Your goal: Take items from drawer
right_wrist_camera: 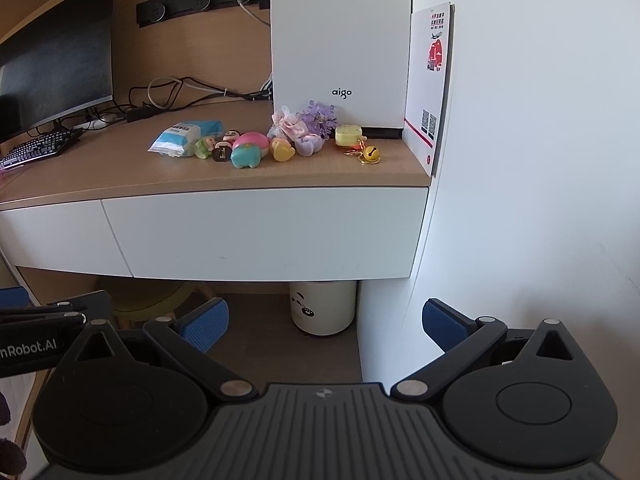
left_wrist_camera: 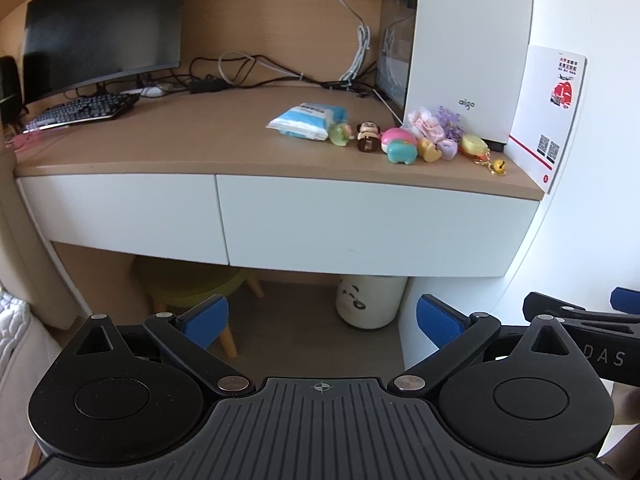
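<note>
Drawer [left_wrist_camera: 376,224] fronts, white and shut, run under the wooden desk top in the left wrist view; the right-hand drawer sits directly below the white computer case [left_wrist_camera: 468,48], which stands at the desk's right end; the left gripper [left_wrist_camera: 322,322] hangs released and empty well short of that drawer, its blue pads [left_wrist_camera: 204,320] spread wide over the floor; in front of the case lies a row of small items: a blue tissue pack [left_wrist_camera: 306,120] farthest left of it, then a green toy [left_wrist_camera: 340,135], a small figure [left_wrist_camera: 367,137], a pink-and-teal toy [left_wrist_camera: 398,146], a yellow toy [left_wrist_camera: 429,150], a yellow case with a bell [left_wrist_camera: 478,148] nearest its base; a monitor [left_wrist_camera: 100,24] and keyboard [left_wrist_camera: 84,110] sit far left of the case; a white panda bin [left_wrist_camera: 368,300] stands on the floor under the drawer.

Right wrist view: the right gripper [right_wrist_camera: 326,326] is likewise released, holding nothing, pads apart below the drawer [right_wrist_camera: 264,234]; the computer case [right_wrist_camera: 340,40] rises above the same row of toys, with the tissue pack [right_wrist_camera: 184,138] at its left and the bell [right_wrist_camera: 370,155] just before its front; a white card [right_wrist_camera: 430,80] leans against the wall at the case's right; the bin [right_wrist_camera: 324,308] shows beneath the drawer.
</note>
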The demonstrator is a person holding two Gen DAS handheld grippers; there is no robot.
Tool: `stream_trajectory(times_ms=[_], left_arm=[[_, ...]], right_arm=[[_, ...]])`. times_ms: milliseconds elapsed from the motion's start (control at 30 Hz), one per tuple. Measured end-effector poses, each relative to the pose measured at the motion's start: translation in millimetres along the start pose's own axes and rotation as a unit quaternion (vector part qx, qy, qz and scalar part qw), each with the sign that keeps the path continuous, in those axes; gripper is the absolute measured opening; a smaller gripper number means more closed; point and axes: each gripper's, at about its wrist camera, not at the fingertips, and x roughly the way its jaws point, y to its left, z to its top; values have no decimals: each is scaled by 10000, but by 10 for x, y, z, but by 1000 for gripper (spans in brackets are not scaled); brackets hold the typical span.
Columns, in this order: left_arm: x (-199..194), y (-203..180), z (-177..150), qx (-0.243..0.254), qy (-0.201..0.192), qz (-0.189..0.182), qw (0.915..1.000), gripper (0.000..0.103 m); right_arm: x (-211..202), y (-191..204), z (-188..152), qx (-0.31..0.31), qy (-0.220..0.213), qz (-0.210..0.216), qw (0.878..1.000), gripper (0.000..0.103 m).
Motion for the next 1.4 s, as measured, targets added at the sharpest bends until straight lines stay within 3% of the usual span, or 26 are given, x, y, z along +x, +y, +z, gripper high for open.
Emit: stream_trajectory(times_ms=[1400], left_arm=[[-14, 37, -13, 59, 46, -14, 10000, 103]], right_arm=[[23, 31, -33, -5, 96, 51, 9999, 103]])
